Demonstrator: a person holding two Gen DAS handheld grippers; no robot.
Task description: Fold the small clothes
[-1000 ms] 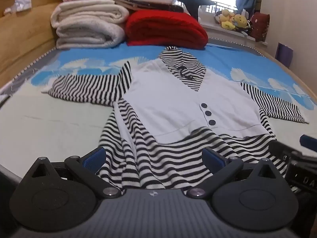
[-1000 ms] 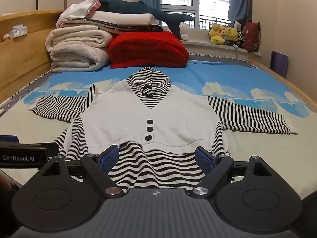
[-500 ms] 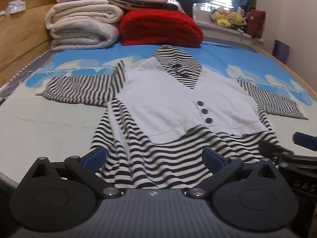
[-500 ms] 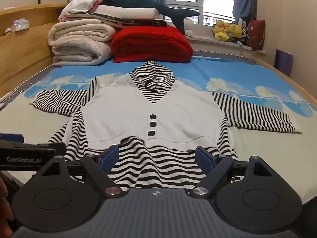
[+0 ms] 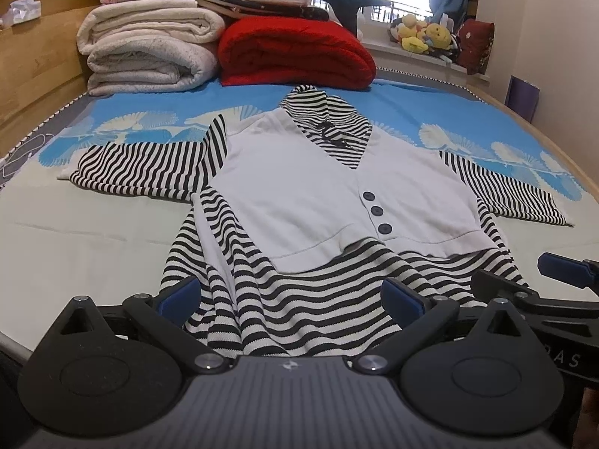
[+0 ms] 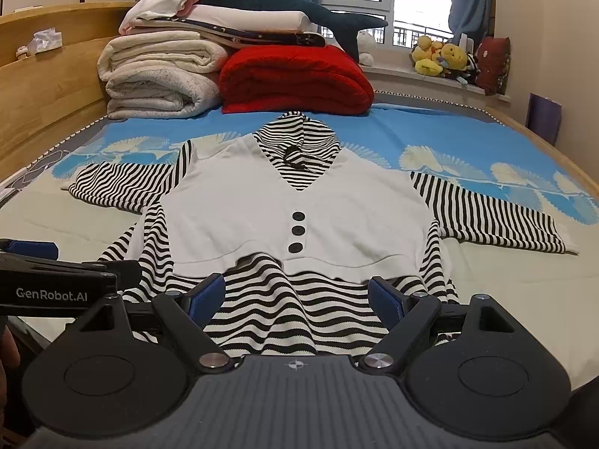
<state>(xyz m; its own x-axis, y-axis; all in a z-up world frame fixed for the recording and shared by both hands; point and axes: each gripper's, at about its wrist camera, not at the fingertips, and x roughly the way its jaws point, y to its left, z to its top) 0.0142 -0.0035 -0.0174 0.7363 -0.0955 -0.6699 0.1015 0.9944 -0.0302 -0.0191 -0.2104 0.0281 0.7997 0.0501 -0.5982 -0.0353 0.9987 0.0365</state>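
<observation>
A small black-and-white striped hooded top with a white buttoned vest front [image 5: 310, 194] [image 6: 299, 202] lies flat, face up, on the bed, sleeves spread to both sides, its hem toward me. My left gripper [image 5: 290, 297] is open and empty, just above the hem's left part. My right gripper [image 6: 295, 297] is open and empty over the hem's middle. Each gripper shows at the edge of the other's view: the right one [image 5: 561, 273] and the left one [image 6: 56, 273].
A blue-and-cream sheet [image 6: 468, 138] covers the bed. Folded white blankets [image 6: 161, 78] and a red blanket [image 6: 295, 78] are stacked at the far end. A wooden bed frame [image 6: 48, 86] runs along the left. Plush toys [image 6: 441, 60] sit on the windowsill.
Both grippers have drawn back slightly and tilted, so the top sits a bit farther off and lower in view. The garment has not moved. Both stay open.
</observation>
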